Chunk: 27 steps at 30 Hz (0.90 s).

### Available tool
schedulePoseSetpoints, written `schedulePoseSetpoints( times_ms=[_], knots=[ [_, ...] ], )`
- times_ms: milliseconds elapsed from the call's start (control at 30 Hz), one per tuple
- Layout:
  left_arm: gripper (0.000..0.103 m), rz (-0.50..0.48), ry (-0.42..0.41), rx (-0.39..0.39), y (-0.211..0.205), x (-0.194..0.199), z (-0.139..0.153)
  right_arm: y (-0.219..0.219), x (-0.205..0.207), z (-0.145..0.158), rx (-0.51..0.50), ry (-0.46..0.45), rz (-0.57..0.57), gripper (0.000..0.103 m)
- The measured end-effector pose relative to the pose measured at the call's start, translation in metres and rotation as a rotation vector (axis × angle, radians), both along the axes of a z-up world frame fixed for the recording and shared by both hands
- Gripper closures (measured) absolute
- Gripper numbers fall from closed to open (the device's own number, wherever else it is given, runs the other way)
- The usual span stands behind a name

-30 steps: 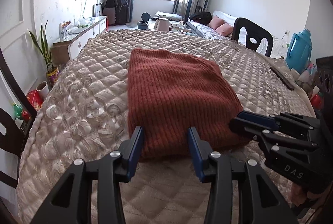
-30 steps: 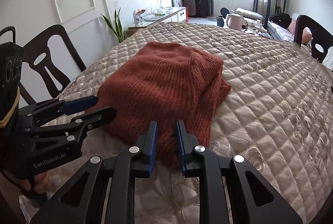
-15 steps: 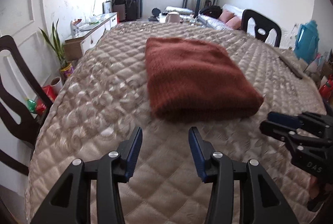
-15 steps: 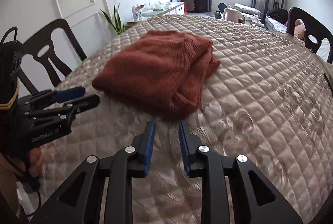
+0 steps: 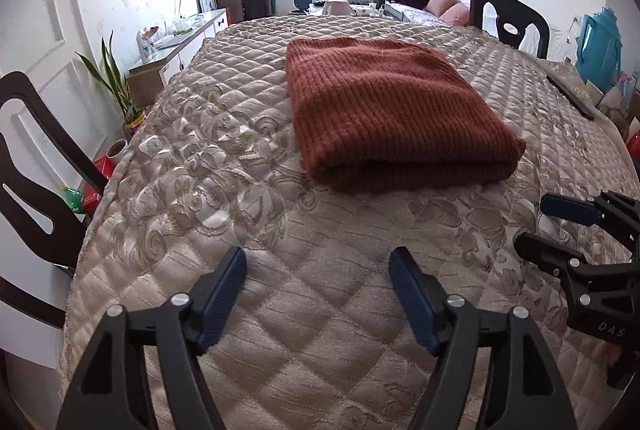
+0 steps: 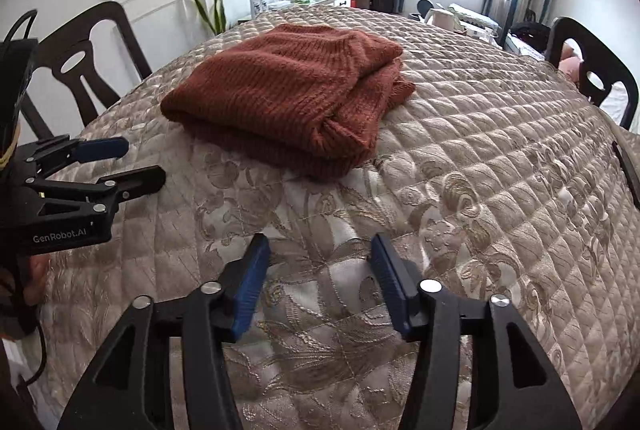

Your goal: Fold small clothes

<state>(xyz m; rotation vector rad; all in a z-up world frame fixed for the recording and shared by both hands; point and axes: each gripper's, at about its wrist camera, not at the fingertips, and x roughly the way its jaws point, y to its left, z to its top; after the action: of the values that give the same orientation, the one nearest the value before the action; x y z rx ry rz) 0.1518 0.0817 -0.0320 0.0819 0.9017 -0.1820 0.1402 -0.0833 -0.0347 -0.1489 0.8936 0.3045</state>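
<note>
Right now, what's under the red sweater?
The folded sweater lies on the beige quilted cover, which shows all around it. Whatever sits directly beneath it is hidden. Both claws, left and right, are open, apart from it.

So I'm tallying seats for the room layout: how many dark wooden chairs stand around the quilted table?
2 are visible: one chair at the table's left edge, another chair at its far right edge. More may sit outside the views.

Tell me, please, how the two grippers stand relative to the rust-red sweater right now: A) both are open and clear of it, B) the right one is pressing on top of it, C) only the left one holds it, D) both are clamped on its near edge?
A: the left gripper and right gripper both show open jaws over bare quilt, short of the folded sweater.
</note>
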Motion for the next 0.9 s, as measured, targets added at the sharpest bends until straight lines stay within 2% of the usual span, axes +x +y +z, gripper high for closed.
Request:
schedulePoseSetpoints(
  times_ms=[333, 900],
  knots=[
    [0.010, -0.019, 0.017, 0.010, -0.0052, 0.0026, -0.0028, 0.0024, -0.0011, -0.0001, -0.010, -0.002, 0.000, 0.046],
    [0.002, -0.024, 0.026, 0.010, -0.0064, 0.0044, -0.0044, -0.0003, 0.0005, -0.0008, -0.010, 0.002, -0.014, 0.040]
  ],
)
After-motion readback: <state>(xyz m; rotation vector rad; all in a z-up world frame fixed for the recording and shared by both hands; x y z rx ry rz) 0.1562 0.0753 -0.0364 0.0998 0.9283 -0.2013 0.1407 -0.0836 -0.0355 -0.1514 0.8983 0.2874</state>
